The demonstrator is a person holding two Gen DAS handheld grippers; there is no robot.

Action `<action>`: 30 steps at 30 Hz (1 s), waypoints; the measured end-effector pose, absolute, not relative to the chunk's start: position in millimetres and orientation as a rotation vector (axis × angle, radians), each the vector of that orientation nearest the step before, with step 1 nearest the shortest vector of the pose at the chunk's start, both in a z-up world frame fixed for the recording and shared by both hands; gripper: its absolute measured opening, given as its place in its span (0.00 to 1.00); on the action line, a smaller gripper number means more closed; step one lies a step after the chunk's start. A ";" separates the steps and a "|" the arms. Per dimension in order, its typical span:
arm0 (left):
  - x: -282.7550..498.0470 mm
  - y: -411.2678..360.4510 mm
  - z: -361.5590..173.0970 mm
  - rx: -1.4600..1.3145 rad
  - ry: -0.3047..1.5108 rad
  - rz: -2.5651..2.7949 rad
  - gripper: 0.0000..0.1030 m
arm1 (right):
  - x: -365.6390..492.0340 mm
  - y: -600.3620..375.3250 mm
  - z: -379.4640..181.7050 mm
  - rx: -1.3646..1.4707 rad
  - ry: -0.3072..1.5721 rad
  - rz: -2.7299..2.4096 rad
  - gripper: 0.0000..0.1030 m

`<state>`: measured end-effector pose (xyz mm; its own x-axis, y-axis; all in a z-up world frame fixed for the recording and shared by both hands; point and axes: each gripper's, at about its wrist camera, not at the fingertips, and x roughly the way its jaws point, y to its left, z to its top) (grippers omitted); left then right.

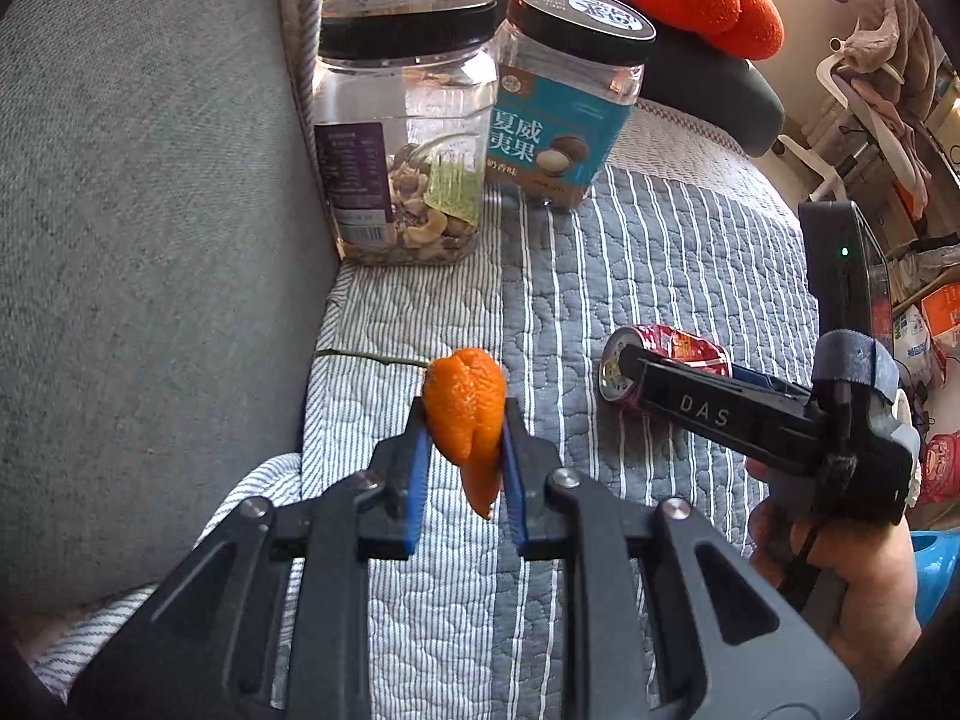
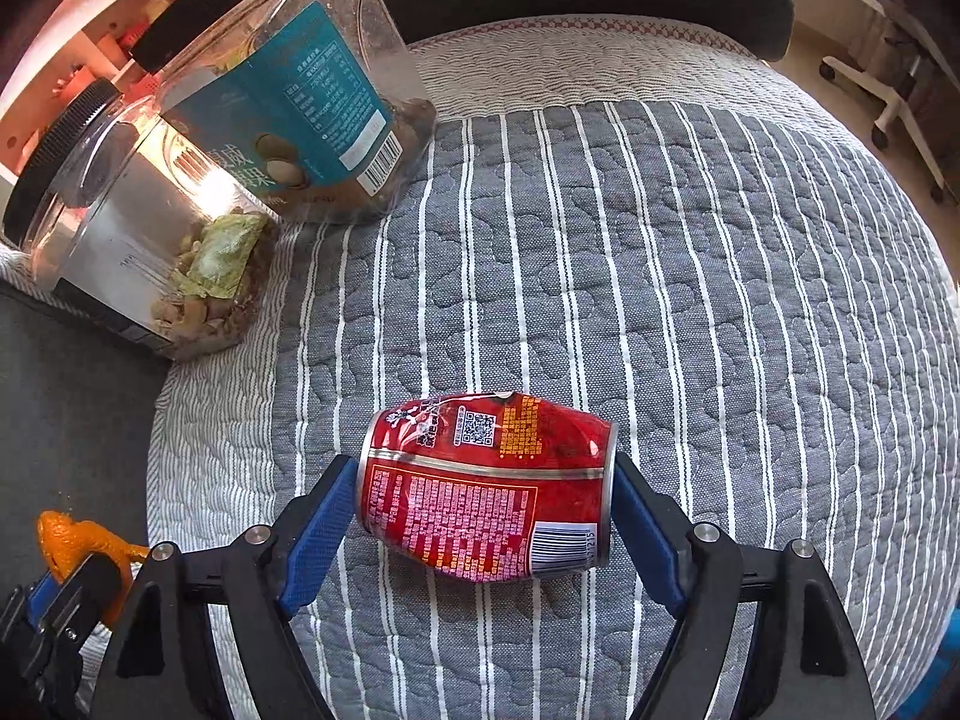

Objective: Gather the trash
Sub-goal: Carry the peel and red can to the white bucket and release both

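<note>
The left gripper (image 1: pixel 463 420) is clamped on a curled orange citrus peel (image 1: pixel 465 414), held above the striped grey quilted cover (image 1: pixel 648 252). At its 2 o'clock, the right gripper (image 2: pixel 483 495) pinches a dented red drink can (image 2: pixel 486 492) end to end, lying on the cover. Farther off, at 11 and 12 o'clock, stand a clear plastic nut jar (image 1: pixel 402 138) and a teal-labelled macadamia jar (image 1: pixel 564 102).

Two black-lidded jars, a nut jar (image 1: pixel 403 138) touching a teal-labelled jar (image 1: pixel 567 96), stand on the striped quilt (image 2: pixel 690 276).
</note>
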<state>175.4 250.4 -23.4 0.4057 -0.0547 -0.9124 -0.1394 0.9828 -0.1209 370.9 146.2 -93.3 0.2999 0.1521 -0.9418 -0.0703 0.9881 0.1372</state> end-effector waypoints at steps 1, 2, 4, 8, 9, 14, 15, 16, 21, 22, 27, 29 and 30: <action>175.3 248.3 -22.4 -0.182 1.151 0.049 0.23 | 368.4 145.2 -90.6 0.067 1.256 0.160 0.80; 175.3 246.5 -22.0 -0.176 1.148 0.045 0.23 | 364.5 142.2 -86.0 0.055 1.251 0.169 0.80; 175.0 241.5 -20.3 -0.169 1.145 0.038 0.23 | 357.1 133.5 -75.6 0.036 1.231 0.172 0.80; 174.3 227.5 -13.6 -0.165 1.132 0.009 0.23 | 339.4 104.0 -56.3 0.039 1.198 0.155 0.80; 174.5 222.8 -12.0 -0.163 1.128 0.001 0.23 | 334.7 94.0 -50.8 0.038 1.188 0.148 0.80; 179.0 185.8 -5.7 -0.122 1.110 -0.044 0.23 | 311.8 50.2 -24.2 0.034 1.145 0.107 0.80; 180.4 176.9 -4.9 -0.113 1.107 -0.057 0.23 | 306.9 38.8 -19.2 0.035 1.136 0.097 0.80; 181.7 167.6 -3.9 -0.104 1.104 -0.071 0.23 | 301.9 25.4 -14.7 0.036 1.127 0.085 0.80; 187.2 121.3 0.3 -0.061 1.089 -0.134 0.23 | 276.8 -44.0 0.8 0.067 1.089 0.018 0.80; 189.5 111.6 0.2 -0.052 1.088 -0.146 0.23 | 271.3 -59.4 2.9 0.078 1.083 0.003 0.80; 195.7 61.1 4.0 -0.027 1.080 -0.214 0.23 | 246.5 -138.8 13.2 0.132 1.048 -0.084 0.80; 196.4 38.8 8.9 -0.011 1.060 -0.237 0.23 | 238.7 -172.6 14.5 0.167 1.046 -0.130 0.80; 197.2 27.3 11.0 -0.009 1.052 -0.252 0.23 | 235.1 -188.9 16.2 0.191 1.048 -0.148 0.80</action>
